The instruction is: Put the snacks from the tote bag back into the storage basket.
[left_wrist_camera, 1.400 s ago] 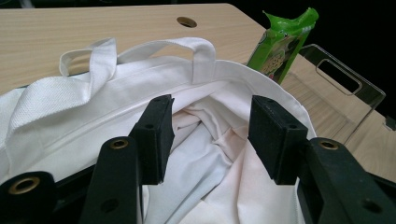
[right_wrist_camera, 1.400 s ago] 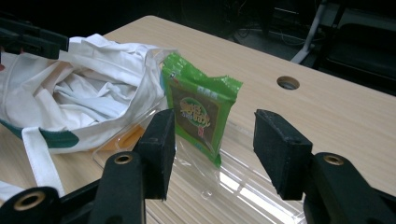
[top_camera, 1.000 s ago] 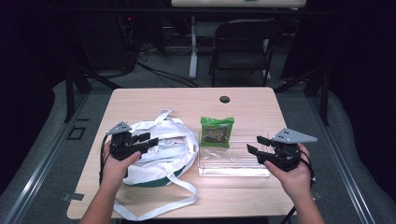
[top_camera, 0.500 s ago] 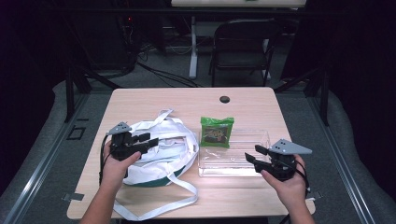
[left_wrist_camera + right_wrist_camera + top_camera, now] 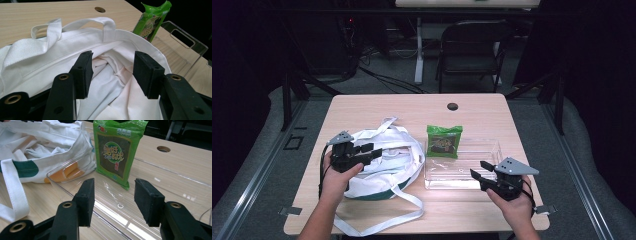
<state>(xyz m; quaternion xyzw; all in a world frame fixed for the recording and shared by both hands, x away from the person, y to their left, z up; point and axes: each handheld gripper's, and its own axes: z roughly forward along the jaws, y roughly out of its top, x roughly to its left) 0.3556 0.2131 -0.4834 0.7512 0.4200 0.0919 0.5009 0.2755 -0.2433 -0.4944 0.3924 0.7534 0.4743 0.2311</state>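
Note:
A white tote bag (image 5: pixel 387 167) with green and orange patches lies crumpled on the table's left half, its mouth open. My left gripper (image 5: pixel 373 151) hovers over that mouth; its jaws (image 5: pixel 112 65) stand apart with the bag's (image 5: pixel 50 52) inner cloth behind them, not pinched. A green snack pack (image 5: pixel 444 141) stands nearly upright at the far-left corner of a clear plastic tray (image 5: pixel 492 145). My right gripper (image 5: pixel 477 168) sits low at the tray's near edge, pointing at the pack (image 5: pixel 115 152). Its jaws (image 5: pixel 113 192) have just been closing a little and hold nothing.
The wooden table (image 5: pixel 362 110) has a round cable hole (image 5: pixel 452 106) near its far edge. A long bag strap (image 5: pixel 377 222) trails toward the front edge. A dark folding chair (image 5: pixel 472 50) stands beyond the table. The tray's handle cut-out (image 5: pixel 182 38) faces the bag.
My right gripper has come down toward the tray's near edge. The left gripper, bag and snack pack have stayed where they were.

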